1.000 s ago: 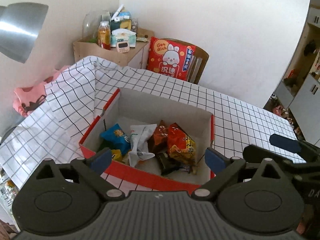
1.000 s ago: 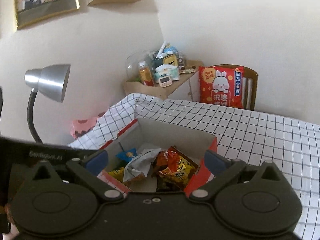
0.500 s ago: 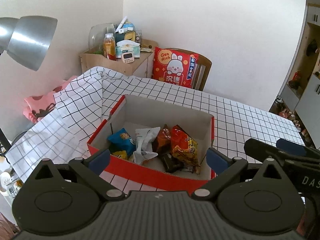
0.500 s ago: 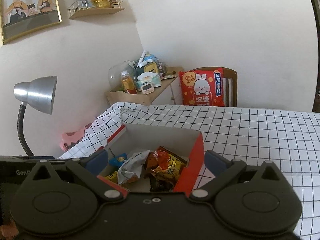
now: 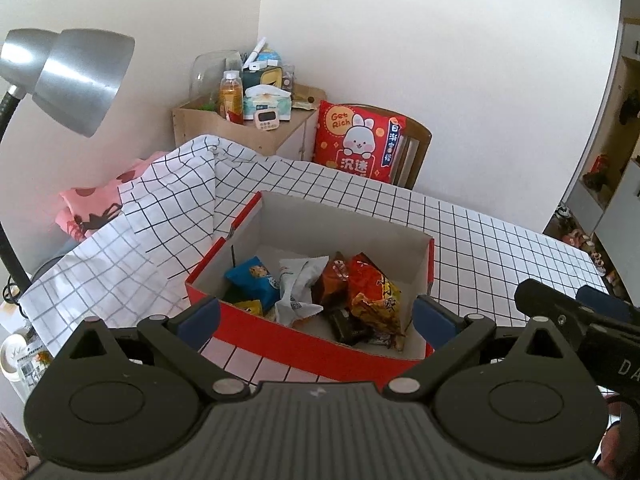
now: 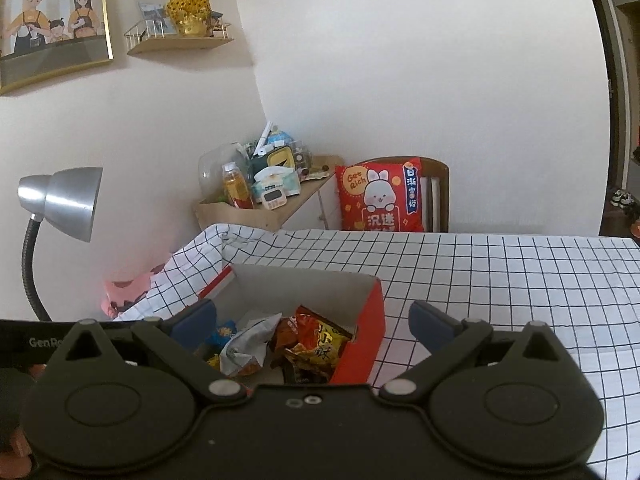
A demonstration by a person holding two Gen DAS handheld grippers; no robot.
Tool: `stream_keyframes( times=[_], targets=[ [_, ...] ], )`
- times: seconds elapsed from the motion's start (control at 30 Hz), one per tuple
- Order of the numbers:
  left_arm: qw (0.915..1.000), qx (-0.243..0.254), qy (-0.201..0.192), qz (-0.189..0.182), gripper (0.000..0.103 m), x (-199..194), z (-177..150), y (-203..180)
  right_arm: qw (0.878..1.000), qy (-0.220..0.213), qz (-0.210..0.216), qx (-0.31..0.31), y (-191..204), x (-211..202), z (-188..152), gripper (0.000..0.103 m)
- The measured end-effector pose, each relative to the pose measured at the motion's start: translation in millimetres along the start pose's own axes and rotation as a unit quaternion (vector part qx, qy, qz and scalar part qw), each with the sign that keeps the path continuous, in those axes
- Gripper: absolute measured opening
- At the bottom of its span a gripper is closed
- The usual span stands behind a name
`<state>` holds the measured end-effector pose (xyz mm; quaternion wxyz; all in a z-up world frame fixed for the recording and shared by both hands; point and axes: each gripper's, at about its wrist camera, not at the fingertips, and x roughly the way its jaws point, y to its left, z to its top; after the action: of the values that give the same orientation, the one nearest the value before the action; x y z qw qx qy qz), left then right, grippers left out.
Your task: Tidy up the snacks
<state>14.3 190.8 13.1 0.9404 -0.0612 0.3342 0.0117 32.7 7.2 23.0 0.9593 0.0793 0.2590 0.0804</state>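
Left gripper (image 5: pixel 316 314) and right gripper (image 6: pixel 312 320) were held spread apart, nothing clamped, above the red box (image 5: pixel 304 342). Snack packets (image 5: pixel 372 292) were seen piled inside; none noted on the checked tablecloth (image 5: pixel 500 240). Gathering judged done; tidying possibly remained.

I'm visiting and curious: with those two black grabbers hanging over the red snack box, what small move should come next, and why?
Probably hold both open above the red-sided cardboard box. The left gripper and right gripper are empty, the crinkly snack packets lie inside it, and none shows on the black-and-white checked tablecloth. That fits packing finished or sorting about to begin.
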Motion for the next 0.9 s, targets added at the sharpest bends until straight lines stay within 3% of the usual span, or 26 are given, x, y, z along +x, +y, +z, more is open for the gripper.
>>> stream_keyframes(
  times=[0.9],
  targets=[
    [0.9997, 0.000, 0.026, 0.005, 0.103, 4.5, -6.3, -2.2, 0.999, 0.040, -0.026, 0.013, -1.6, 10.9, -7.9, 0.103]
  ],
)
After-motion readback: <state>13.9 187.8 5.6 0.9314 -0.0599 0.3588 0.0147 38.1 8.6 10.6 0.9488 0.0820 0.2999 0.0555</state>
